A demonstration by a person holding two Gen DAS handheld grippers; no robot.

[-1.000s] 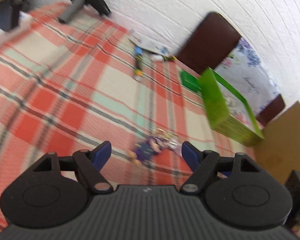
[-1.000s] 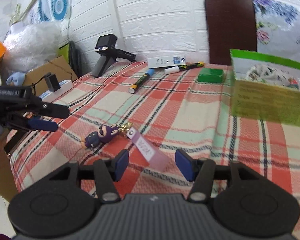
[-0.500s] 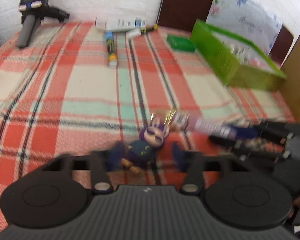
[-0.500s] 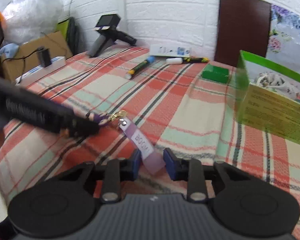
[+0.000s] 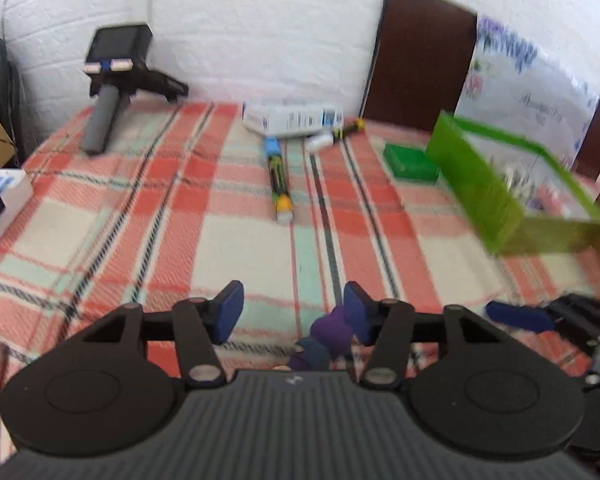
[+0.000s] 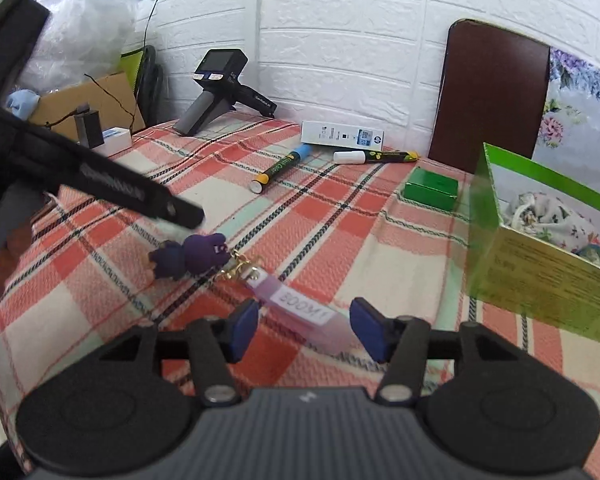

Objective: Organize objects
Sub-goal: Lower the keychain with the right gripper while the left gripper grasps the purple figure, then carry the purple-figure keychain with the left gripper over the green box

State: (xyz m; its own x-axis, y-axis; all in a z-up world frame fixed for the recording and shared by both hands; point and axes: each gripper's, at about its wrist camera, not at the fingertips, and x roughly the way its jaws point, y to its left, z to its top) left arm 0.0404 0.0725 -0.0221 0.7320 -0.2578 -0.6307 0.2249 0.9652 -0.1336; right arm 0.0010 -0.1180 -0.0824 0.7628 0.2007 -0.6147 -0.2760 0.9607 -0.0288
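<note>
The left hand-held gripper (image 5: 290, 308) points down at a slant, and its jaws have just been opening, blue pads apart. The right hand-held gripper (image 6: 306, 326) tilts down likewise; its jaws have also just been opening and stand parted.

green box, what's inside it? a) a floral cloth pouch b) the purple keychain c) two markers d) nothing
a: in the right wrist view a floral cloth pouch lies inside the green box, while the markers and the purple keychain lie out on the checked cloth.
</note>
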